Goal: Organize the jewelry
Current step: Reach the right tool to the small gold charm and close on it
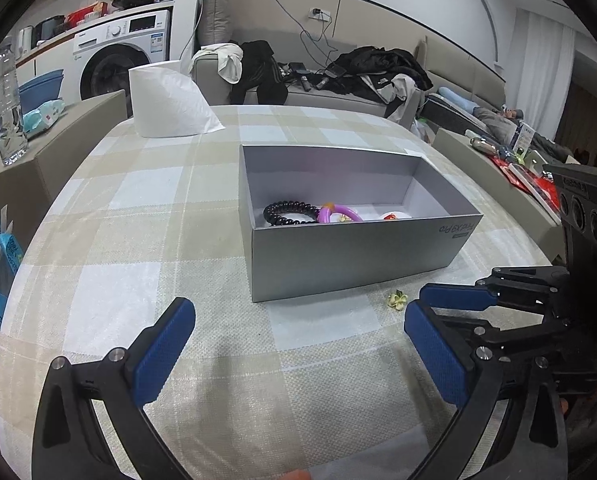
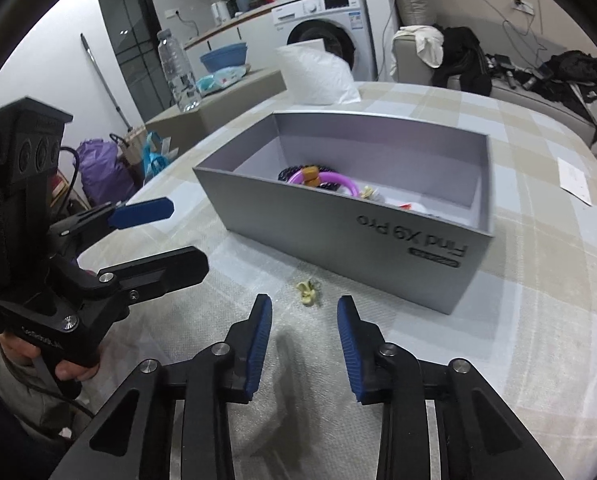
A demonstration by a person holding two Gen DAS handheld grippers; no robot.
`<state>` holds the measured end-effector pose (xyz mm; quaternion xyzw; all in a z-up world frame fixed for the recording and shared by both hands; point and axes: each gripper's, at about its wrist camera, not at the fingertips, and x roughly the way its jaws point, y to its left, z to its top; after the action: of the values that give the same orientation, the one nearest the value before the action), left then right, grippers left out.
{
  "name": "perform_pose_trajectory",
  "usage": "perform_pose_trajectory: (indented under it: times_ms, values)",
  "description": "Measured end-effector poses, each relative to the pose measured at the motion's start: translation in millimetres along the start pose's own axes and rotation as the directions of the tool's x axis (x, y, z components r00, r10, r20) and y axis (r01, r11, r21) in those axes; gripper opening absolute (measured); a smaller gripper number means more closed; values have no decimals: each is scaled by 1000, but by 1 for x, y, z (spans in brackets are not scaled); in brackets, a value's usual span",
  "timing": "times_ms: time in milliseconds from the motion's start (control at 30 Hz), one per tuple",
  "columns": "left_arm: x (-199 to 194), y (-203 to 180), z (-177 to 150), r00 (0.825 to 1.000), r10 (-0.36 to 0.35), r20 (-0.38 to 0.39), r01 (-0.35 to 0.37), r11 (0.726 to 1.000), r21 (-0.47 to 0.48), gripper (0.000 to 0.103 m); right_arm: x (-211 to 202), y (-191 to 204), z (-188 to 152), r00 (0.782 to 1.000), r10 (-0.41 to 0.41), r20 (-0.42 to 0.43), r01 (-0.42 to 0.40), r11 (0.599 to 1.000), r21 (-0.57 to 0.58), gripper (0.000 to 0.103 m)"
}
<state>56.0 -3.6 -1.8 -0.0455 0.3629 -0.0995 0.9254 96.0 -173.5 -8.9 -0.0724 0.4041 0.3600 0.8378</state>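
On woven checked cloth [image 1: 146, 240], matte grey box [image 1: 354, 256], petalled clip [image 2: 309, 292]

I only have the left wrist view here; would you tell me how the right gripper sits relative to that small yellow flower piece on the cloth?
Observer: The right gripper is open, and the yellow flower piece lies just ahead of its gap, untouched.
Operator: Thanks. What does the print on the box say?
Observer: The grey box reads "Find X9 Pro", upside down from here.
Operator: Anything orange on the purple ring?
Observer: Yes, the purple ring carries an orange-brown charm on its left side.
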Motion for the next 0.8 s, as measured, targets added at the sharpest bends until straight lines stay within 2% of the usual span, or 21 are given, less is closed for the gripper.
perform_pose_trajectory:
  times_ms: [167,233,400,500,667,733,800]
  values:
    - [5,3,0,999,1,-34,-1,1000,-6,101,7,6,5,999,-20,-29,20,1000,-10,32]
    - [6,3,0,999,-5,-45,5,1000,-4,95,11,9,8,998,-46,-36,45,999,-22,30]
    - [15,1,-1,995,9,-98,-7,1000,14,56,18,19,13,992,-118,-44,114,991,-70,22]
    - [20,-2,-3,991,17,-130,-13,1000,28,40,19,22,12,986,-163,-41,159,983,-92,13]
    - [21,-11,-4,987,79,-139,-68,995,79,37,19,19,13,984,-177,-38,173,981,-87,10]
    - [21,-14,-5,987,89,-136,-76,992,99,26,17,19,12,985,-168,-38,164,983,-79,10]
    - [19,-15,-6,988,79,-132,-65,992,107,7,13,20,10,987,-158,-28,155,985,-77,10]
